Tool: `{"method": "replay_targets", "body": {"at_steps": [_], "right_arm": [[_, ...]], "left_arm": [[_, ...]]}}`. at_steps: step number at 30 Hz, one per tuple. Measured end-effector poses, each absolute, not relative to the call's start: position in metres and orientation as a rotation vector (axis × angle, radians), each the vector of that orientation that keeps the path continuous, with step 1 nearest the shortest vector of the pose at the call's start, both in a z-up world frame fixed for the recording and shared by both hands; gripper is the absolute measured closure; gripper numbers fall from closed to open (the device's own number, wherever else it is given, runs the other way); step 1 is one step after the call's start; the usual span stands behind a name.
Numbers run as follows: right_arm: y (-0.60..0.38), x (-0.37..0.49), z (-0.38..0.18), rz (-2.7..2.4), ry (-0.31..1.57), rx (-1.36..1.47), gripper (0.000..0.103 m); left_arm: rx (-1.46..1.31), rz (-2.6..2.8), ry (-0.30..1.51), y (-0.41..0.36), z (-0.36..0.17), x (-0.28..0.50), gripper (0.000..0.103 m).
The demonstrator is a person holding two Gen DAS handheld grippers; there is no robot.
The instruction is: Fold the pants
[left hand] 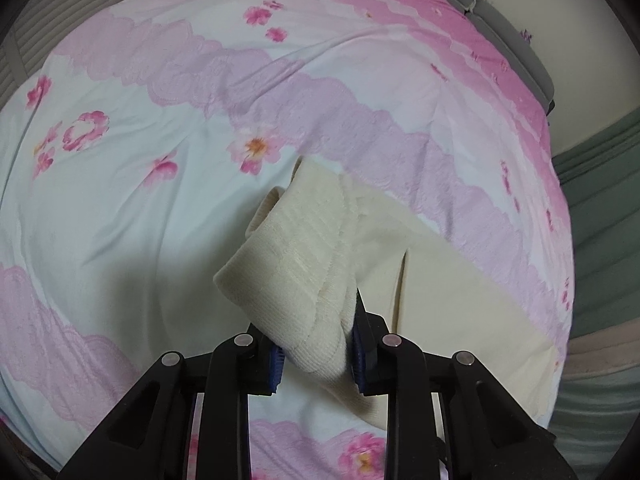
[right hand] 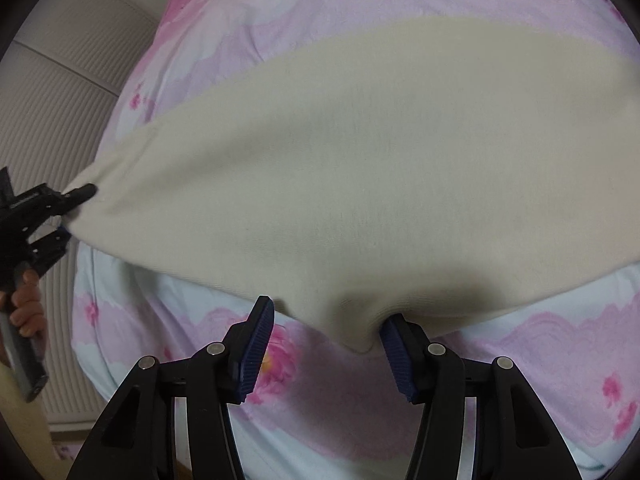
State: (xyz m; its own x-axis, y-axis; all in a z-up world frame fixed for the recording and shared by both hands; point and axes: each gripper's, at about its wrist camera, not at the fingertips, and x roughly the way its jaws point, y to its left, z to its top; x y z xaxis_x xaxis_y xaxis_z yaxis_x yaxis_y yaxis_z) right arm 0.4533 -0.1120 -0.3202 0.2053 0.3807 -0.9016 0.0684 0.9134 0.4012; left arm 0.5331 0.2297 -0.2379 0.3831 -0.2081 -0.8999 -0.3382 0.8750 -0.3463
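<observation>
both tongs meet cream pants [right hand: 340, 168] on the bedsheet [left hand: 120, 220]: left tongs [left hand: 318, 356] clamp the waistband, right tongs [right hand: 326, 344] gape wide

A: What do the tools look like?

B: The left gripper [left hand: 318, 364] and the right gripper [right hand: 328, 344] are matte black plastic, with angular arms and triangular cut-outs.

A: Any metal parts?

B: Yes, round silver pins sit at the joints. The pads [right hand: 258, 344] are dark blue and ribbed.

A: And the person?

B: Only a hand [right hand: 26, 306] shows, around a dark grey handle.
</observation>
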Motion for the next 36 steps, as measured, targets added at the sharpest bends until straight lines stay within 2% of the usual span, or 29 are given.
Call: {"method": "replay_targets", "body": {"at_steps": [1, 2, 4, 8, 13, 15, 16, 17, 18, 21, 23, 25, 31, 33, 36], "right_arm": [[-0.112, 0.453, -0.328, 0.228, 1.381, 0.402, 0.066], [-0.112, 0.453, -0.336, 0.224, 1.408, 0.409, 0.071], [-0.115, 0.450, -0.342, 0.200, 1.423, 0.411, 0.092], [-0.115, 0.445, -0.333, 0.208, 1.450, 0.358, 0.094], [-0.099, 0.451, -0.352, 0.178, 1.529, 0.239, 0.095], [-0.093, 0.450, -0.352, 0.190, 1.548, 0.190, 0.095], [-0.091, 0.449, -0.351, 0.201, 1.556, 0.176, 0.096], [-0.091, 0.447, -0.351, 0.214, 1.565, 0.172, 0.097], [-0.091, 0.443, -0.351, 0.233, 1.576, 0.183, 0.098], [-0.094, 0.433, -0.342, 0.241, 1.548, 0.181, 0.097], [-0.099, 0.429, -0.334, 0.226, 1.547, 0.190, 0.089], [-0.106, 0.423, -0.323, 0.228, 1.531, 0.219, 0.069], [-0.123, 0.415, -0.278, 0.179, 1.475, 0.204, 0.064], [-0.115, 0.421, -0.260, 0.169, 1.434, 0.182, 0.057], [-0.101, 0.437, -0.239, 0.188, 1.370, 0.156, 0.055]], "left_arm": [[-0.517, 0.091, 1.200, 0.230, -0.240, 0.532, 0.076], [-0.498, 0.093, 1.212, 0.229, -0.243, 0.530, 0.076], [-0.444, 0.088, 1.221, 0.228, -0.248, 0.524, 0.076], [-0.457, 0.099, 1.285, 0.239, -0.280, 0.519, 0.076], [-0.483, 0.136, 1.349, 0.248, -0.318, 0.522, 0.072], [-0.395, 0.149, 1.348, 0.242, -0.321, 0.522, 0.065], [-0.323, 0.168, 1.349, 0.237, -0.320, 0.523, 0.050], [-0.238, 0.186, 1.348, 0.231, -0.318, 0.522, 0.041], [-0.174, 0.184, 1.339, 0.226, -0.313, 0.521, 0.041], [-0.064, 0.190, 1.292, 0.215, -0.289, 0.510, 0.036], [0.012, 0.210, 1.223, 0.209, -0.265, 0.494, 0.033], [0.030, 0.180, 1.168, 0.207, -0.244, 0.480, 0.030], [0.000, 0.021, 1.087, 0.215, -0.209, 0.486, 0.029], [-0.030, -0.011, 1.089, 0.225, -0.207, 0.504, 0.029], [-0.111, -0.070, 1.124, 0.240, -0.224, 0.538, 0.031]]}}
